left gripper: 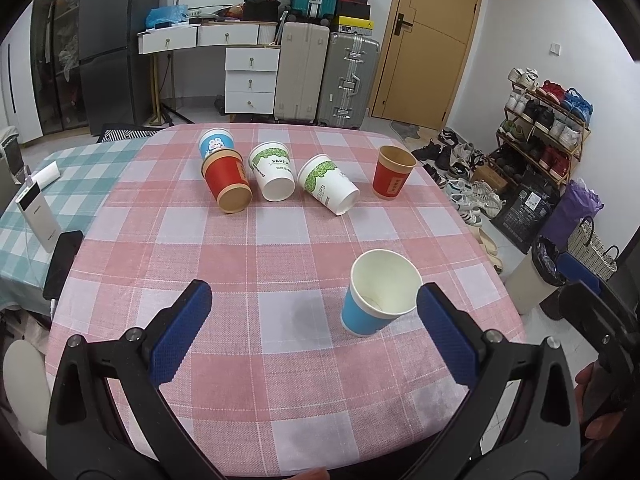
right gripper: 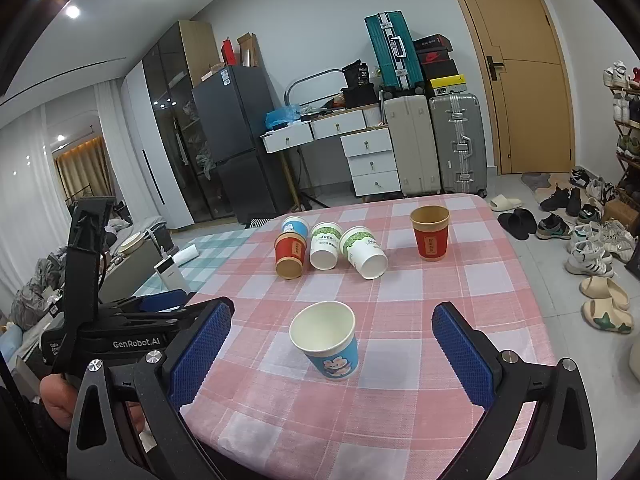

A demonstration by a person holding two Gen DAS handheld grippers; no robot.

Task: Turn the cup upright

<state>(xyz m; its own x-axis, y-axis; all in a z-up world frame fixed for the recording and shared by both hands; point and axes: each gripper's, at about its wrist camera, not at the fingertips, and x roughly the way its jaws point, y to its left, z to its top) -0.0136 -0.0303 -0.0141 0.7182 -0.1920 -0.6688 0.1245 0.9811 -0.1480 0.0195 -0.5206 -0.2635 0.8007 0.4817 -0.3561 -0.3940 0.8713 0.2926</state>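
Observation:
A blue paper cup (left gripper: pixel 378 294) stands upright on the pink checked table, near the front; it also shows in the right wrist view (right gripper: pixel 328 338). A red cup (left gripper: pixel 393 173) stands upright at the far right. Four cups lie on their sides further back: a red one (left gripper: pixel 227 184), two white ones with green leaf print (left gripper: pixel 273 176) (left gripper: pixel 329 189), and a blue one (left gripper: pixel 216 142) behind them. My left gripper (left gripper: pixel 314 330) is open, its right finger beside the blue cup. My right gripper (right gripper: pixel 332 354) is open, with the blue cup between its fingers, not touching.
A power bank (left gripper: pixel 38 216) and a phone (left gripper: pixel 62 264) lie at the left on a green checked cloth. The table edge drops at the right to a floor with shoes (right gripper: pixel 592 256) and a bin (left gripper: pixel 536 276). Suitcases (left gripper: pixel 326 76) and drawers stand behind.

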